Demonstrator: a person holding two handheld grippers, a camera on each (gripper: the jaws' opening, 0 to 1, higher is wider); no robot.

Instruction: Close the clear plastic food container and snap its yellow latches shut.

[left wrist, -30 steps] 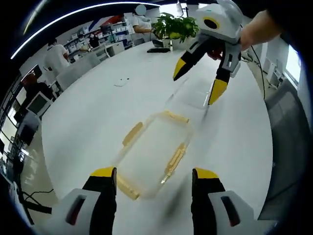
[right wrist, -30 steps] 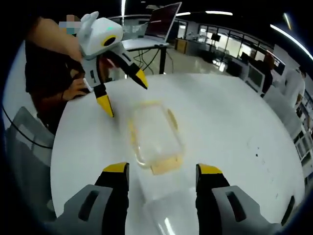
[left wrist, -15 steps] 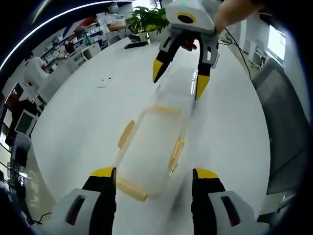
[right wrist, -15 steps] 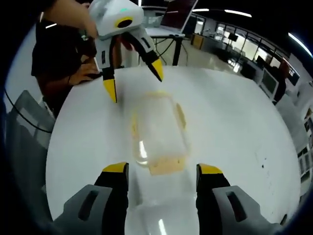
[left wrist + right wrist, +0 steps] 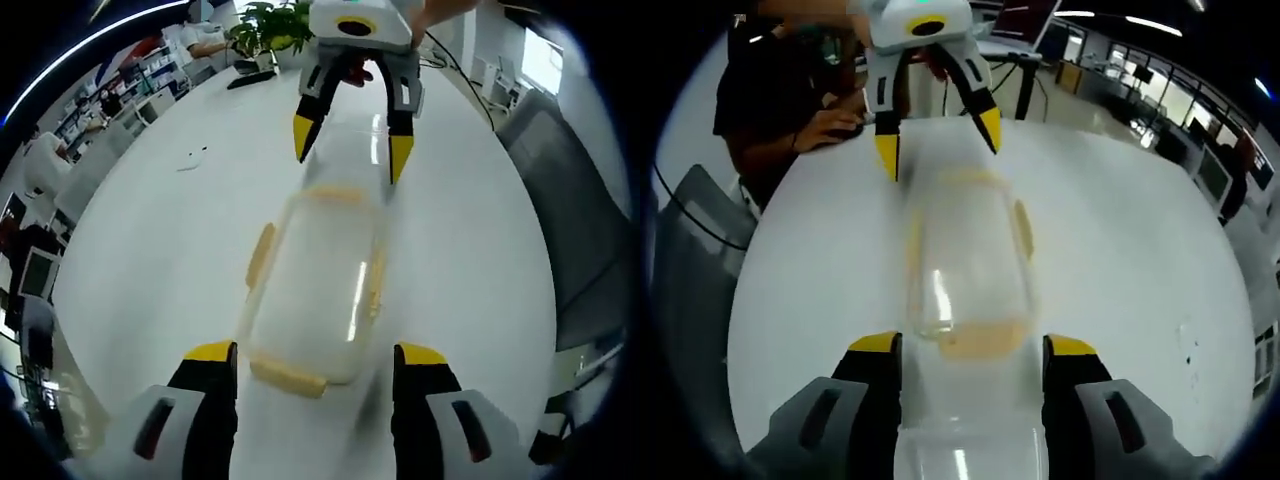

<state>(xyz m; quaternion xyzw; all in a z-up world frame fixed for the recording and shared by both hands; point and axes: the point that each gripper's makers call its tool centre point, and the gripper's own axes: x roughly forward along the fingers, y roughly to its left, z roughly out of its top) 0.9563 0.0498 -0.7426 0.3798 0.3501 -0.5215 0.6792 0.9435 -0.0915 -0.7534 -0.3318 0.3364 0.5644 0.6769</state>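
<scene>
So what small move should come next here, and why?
Probably bring the lid over the clear container and lower it on. It lies between the open right gripper, apart from the container, whose yellow latches stand splayed out. The open left gripper straddles the near end, ready to steady it.

No legible text, labels or numbers anywhere.

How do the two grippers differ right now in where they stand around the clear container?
The left gripper stands at one short end of the clear container, the right gripper at the opposite end, facing it. In the right gripper view a clear sheet-like piece, possibly the lid, lies between the right gripper's jaws; the left gripper's jaws flank the container's end latch. Shared: both are open with yellow-tipped jaws, gripping nothing.
</scene>
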